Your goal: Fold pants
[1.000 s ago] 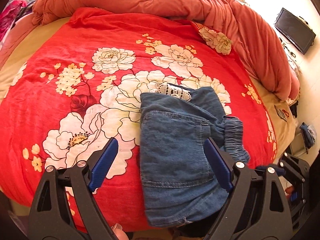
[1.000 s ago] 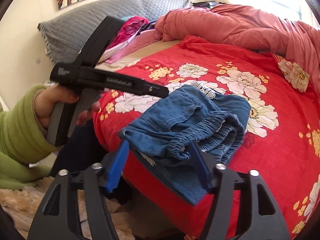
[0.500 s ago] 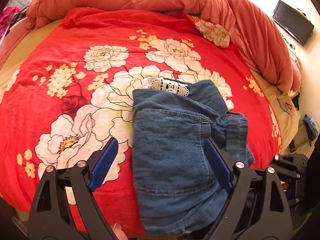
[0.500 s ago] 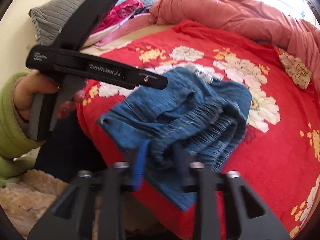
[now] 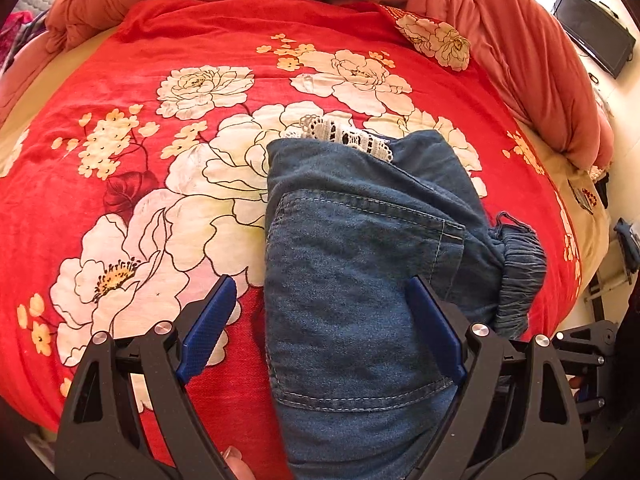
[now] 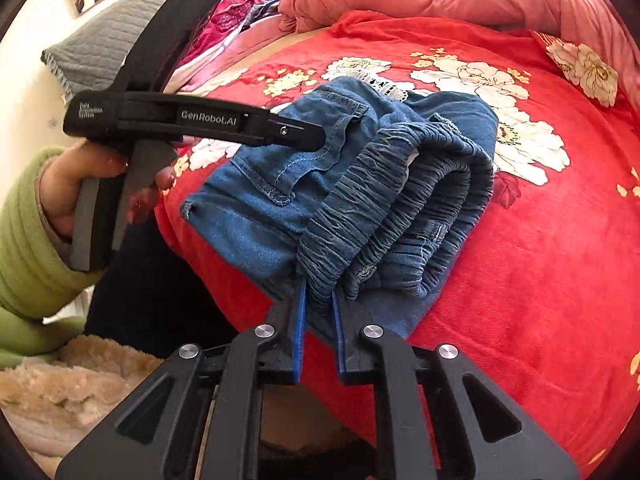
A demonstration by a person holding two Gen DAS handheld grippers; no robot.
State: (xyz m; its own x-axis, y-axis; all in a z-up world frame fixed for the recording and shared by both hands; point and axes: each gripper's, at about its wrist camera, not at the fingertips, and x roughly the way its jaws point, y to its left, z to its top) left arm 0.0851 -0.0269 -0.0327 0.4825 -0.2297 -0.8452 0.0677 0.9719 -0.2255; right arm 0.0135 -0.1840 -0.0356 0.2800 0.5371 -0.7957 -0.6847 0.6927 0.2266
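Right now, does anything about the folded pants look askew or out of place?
Yes. The pants hang over the bed's near edge, white lace trim pokes out at the far end, and the right gripper has pinched the bunched elastic waistband.

left tool point(image 5: 320, 320): fingers spread wide, hovering | right tool point(image 6: 319, 300): fingers pinched nearly together (on cloth)

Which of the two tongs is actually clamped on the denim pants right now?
The right tongs: their blue pads pinch the gathered elastic waistband of the denim pants. The left tongs stand wide open above the pants, gripping nothing.
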